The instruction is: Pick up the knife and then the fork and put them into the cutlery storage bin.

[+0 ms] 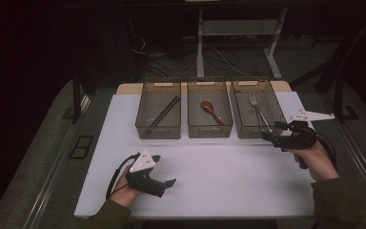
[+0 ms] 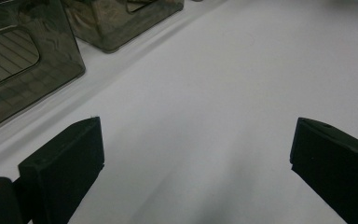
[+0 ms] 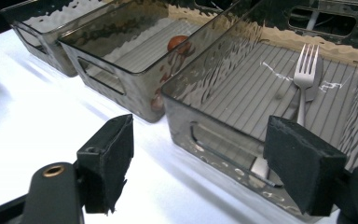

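The right tongs [image 1: 269, 132] hover at the near wall of the right bin [image 1: 279, 107], jaws spread and holding nothing. The fork [image 1: 258, 109] lies inside that bin, tines toward the far end, handle running toward the near wall. The left tongs [image 1: 164, 172] rest low over the white surface [image 1: 228, 176], well apart from the bins, also spread and empty.

If the fork is what the right tongs are after, the main risk is the bin wall: coming in low, a jaw would likely strike the rim and shove the bin along the surface. A flat metal fork on a ribbed floor may also slip out of the pads or tilt when pinched near its handle end.

The right gripper view shows the fork [image 3: 305, 77] closely, with its four tines and the ribbed floor beneath, and how the handle passes behind the right jaw, so its end is hard to place. The high view adds the layout: chopsticks [image 1: 164, 113] in the left bin, a spoon [image 1: 211, 110] in the middle one. The left gripper view shows bare surface between its jaws and bin walls at the upper left.
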A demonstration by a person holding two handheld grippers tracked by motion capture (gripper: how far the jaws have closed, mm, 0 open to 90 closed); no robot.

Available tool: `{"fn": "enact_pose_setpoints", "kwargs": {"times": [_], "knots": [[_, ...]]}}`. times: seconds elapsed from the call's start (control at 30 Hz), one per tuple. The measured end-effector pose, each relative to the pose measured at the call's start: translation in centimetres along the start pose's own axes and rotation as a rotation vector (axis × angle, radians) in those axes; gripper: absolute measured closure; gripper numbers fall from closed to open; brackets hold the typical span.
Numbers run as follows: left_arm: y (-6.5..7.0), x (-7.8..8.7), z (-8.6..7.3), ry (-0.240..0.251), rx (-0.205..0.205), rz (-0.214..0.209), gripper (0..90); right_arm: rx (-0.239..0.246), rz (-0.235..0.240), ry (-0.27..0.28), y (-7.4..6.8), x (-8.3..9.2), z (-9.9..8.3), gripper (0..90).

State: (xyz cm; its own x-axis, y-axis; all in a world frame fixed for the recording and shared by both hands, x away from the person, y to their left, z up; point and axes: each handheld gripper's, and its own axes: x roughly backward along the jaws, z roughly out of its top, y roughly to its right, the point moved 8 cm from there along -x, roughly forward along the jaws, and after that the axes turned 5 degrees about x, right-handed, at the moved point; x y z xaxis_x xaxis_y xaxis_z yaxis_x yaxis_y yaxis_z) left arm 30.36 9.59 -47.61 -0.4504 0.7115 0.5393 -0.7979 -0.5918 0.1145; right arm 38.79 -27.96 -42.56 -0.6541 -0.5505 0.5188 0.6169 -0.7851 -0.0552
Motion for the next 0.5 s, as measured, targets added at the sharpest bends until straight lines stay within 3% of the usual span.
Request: {"fn": "enact_pose_setpoints", "kwargs": {"times": [0.2,0.5], "knots": [[0.0,0.1,0.1,0.009,0.002,0.001,2.4,-0.007,-0.003,0.011,-1.1,0.4,-1.6,20.7],[0.1,0.1,0.1,0.006,0.001,0.002,2.4,0.017,0.062,-0.013,-3.7,0.6,-4.6,19.7]]}}
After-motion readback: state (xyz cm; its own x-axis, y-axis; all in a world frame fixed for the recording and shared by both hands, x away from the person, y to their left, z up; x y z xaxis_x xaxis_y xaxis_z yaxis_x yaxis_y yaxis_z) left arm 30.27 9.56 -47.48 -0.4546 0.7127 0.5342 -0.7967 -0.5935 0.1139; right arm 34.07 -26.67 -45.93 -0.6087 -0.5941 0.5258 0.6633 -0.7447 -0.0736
